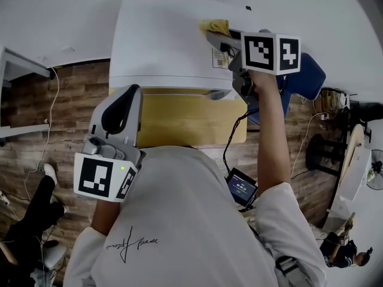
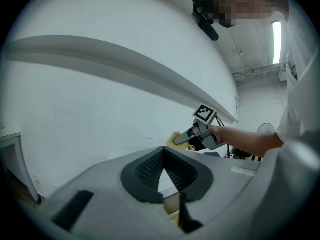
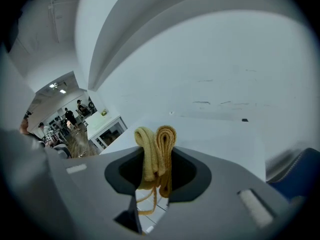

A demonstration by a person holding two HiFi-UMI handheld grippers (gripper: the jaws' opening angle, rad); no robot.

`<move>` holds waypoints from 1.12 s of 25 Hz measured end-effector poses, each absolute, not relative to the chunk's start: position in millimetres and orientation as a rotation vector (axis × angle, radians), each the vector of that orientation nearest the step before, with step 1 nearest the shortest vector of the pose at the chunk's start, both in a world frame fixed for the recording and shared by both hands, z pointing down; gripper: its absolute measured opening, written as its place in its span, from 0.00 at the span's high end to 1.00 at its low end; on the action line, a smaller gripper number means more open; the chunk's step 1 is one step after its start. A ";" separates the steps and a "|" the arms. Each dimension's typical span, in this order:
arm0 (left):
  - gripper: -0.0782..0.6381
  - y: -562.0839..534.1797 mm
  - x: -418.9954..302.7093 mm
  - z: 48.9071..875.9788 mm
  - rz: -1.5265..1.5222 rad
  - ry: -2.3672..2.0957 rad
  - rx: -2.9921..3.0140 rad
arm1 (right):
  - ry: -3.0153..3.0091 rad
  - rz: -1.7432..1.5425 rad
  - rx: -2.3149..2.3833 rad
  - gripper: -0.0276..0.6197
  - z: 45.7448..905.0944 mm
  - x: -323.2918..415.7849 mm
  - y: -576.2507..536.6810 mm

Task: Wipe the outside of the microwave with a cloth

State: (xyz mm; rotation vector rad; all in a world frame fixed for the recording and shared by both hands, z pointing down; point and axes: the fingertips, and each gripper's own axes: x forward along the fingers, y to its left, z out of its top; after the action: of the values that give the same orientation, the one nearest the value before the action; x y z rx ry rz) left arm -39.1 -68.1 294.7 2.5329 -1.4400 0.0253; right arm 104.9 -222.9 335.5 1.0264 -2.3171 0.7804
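Observation:
The white microwave stands on a brown cardboard box against a white wall. My right gripper is shut on a folded yellow cloth and presses it on the microwave's top near its right side. In the right gripper view the yellow cloth sticks up between the jaws above the white top. My left gripper hangs at the microwave's front left edge; its jaws meet with nothing between them. The left gripper view shows the right gripper and the cloth ahead.
A blue chair stands to the right of the microwave. A white table is at the left on the wood floor. A small screen device hangs by a cable near my waist. A person's leg shows at lower left.

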 end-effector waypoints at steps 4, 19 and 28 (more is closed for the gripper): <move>0.90 -72.9 -37.7 299.5 0.029 -1.412 2.547 | -2.279 0.811 1.114 0.77 342.9 138.3 -225.7; 0.90 -67.7 -6.0 296.4 0.027 -1.322 2.602 | -2.040 0.714 1.355 0.77 365.1 255.0 -203.3; 0.90 -63.2 -10.7 299.6 0.042 -1.329 2.596 | -1.887 0.563 1.380 0.77 382.8 266.3 -195.5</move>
State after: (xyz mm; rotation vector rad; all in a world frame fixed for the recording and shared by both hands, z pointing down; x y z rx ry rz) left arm -10.7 -63.2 299.6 2.5955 -1.3290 0.0425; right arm 266.3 -195.5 382.8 1.3797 -1.8875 0.5633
